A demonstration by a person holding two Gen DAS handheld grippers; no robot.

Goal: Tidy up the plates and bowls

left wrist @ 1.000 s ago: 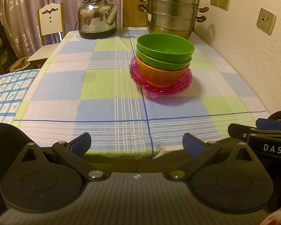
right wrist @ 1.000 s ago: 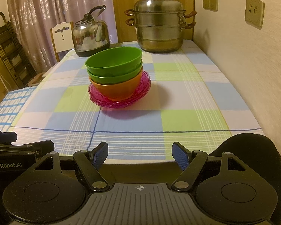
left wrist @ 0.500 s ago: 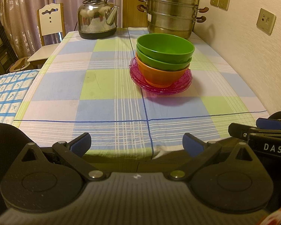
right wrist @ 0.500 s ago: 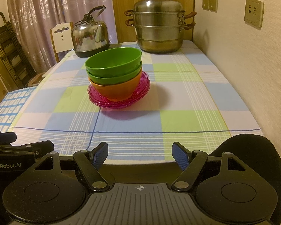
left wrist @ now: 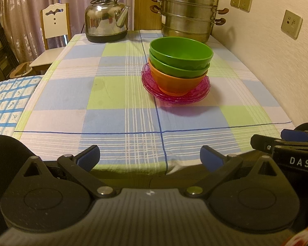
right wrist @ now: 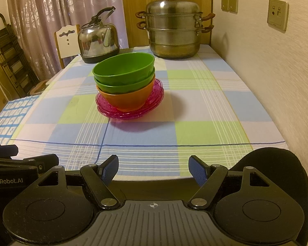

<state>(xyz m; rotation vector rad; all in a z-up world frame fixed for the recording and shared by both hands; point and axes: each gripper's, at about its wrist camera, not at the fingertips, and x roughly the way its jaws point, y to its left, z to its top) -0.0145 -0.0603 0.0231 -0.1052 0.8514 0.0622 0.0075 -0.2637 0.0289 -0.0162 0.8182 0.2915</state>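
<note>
Both grippers idle at the near table edge: left gripper [left wrist: 149, 157] spread wide, nothing between the pads; right gripper [right wrist: 153, 170] likewise spread and empty. Both sit well short of the stack.

Stack is mid-table on the checked tablecloth [left wrist: 104, 94], right of the blue centre line in the left view: top green bowl [left wrist: 181, 50] nested in a second green bowl [left wrist: 177, 69], that in an orange bowl [left wrist: 174, 83], all on a pile of translucent pink plates [left wrist: 197, 95]. Kettle [left wrist: 105, 22] and steamer pot [left wrist: 187, 14] stand behind it, apart from it.

Handling guess: bowls look like plastic/melamine, so light, stiff, smooth, not very fragile, but slippery on the outer curve. Take the rim, one pad inside and one outside the wall; don't squeeze the round body. Nested bowls may stick and lift together. Plates look thin, ribbed, brittle-ish; only the outer edge is exposed, and it lies low on the cloth, so getting under it is awkward with bowls on top.
</note>
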